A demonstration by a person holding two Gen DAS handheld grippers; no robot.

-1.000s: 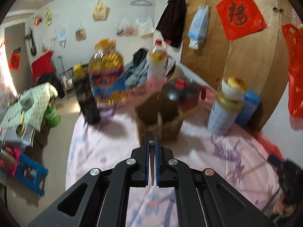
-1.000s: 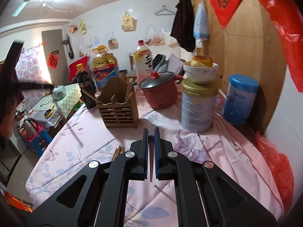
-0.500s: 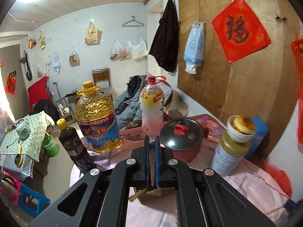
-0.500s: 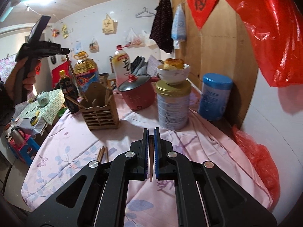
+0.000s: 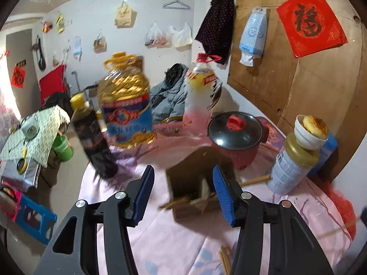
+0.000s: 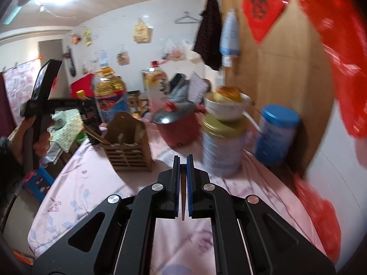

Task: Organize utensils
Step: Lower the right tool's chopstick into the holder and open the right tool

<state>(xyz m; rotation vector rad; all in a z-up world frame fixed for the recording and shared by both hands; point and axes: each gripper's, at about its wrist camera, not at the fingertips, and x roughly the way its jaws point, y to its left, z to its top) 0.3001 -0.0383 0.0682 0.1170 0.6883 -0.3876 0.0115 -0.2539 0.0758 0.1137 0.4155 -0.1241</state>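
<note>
A wooden utensil holder stands on the pink floral tablecloth, with chopsticks sticking out of it to the left. My left gripper is open and empty, above and just in front of the holder. It also shows in the right wrist view, held up at the left by a hand. My right gripper is shut on a chopstick, over the cloth to the right of the holder. More chopsticks lie on the cloth near the front edge.
Behind the holder stand a red pot with a dark lid, a big oil jug, a dark sauce bottle and a clear bottle. A tin with a bowl on top and a blue canister stand at the right by the wooden wall.
My left gripper was shut on a chopstick over the holder and is now open; the chopstick is in the holder. My right gripper has stayed shut on its chopstick and swung a little.
</note>
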